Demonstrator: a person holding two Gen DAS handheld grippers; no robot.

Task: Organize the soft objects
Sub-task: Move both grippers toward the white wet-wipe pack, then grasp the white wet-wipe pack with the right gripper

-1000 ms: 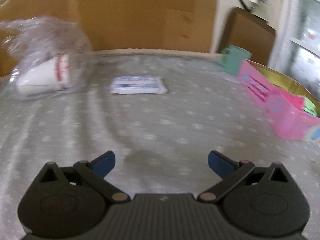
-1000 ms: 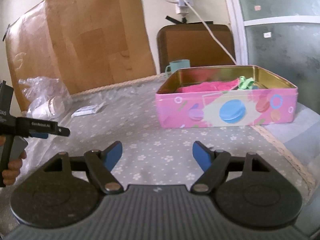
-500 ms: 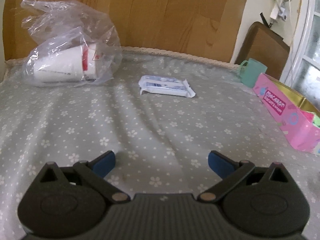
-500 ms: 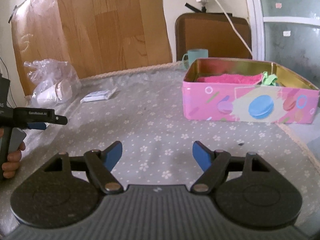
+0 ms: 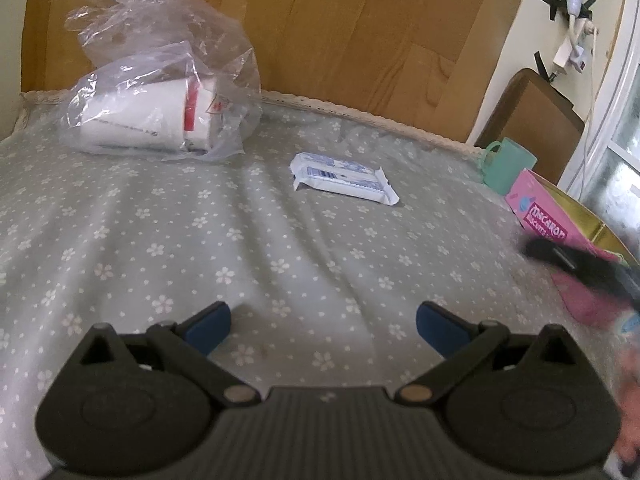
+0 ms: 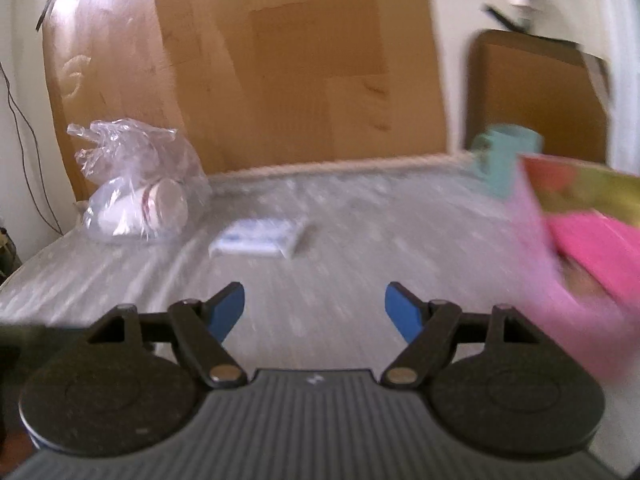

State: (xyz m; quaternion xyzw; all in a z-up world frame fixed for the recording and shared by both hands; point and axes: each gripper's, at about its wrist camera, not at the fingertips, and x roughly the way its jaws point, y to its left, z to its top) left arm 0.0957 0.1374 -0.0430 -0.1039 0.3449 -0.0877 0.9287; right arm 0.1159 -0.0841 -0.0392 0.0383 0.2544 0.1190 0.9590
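The small flat white and blue soft packet [image 5: 344, 178] lies by itself on the grey cloth with little white flowers [image 5: 200, 248], near the middle of the table and well apart from everything else. It looks like a pack of tissues or wipes, and it is probably the next soft thing to put away, because both tools point toward it. There is blue print on it, but it is too small to read. To its left lies a crinkly clear plastic bag [image 5: 160, 92] with white paper cups that have a red band; the red marks on the cups cannot be read. To the right stands a pink tin box [image 5: 548, 220] with its top off, and bright pink soft cloth [image 6: 596, 252] sits inside it. It seems to be the home for soft things, so it is left open. On its side are the words "Macaron" and "Biscuits". Just behind the box stands a light green cup with a handle [image 5: 506, 164]. A big brown board [image 5: 360, 28] leans on the wall at the back. The left gripper [image 5: 322, 326] has its blue fingers spread wide and has nothing in it. The right gripper [image 6: 314, 312] is also spread wide and has nothing in it. Its picture is blurry, so it is likely moving fast.
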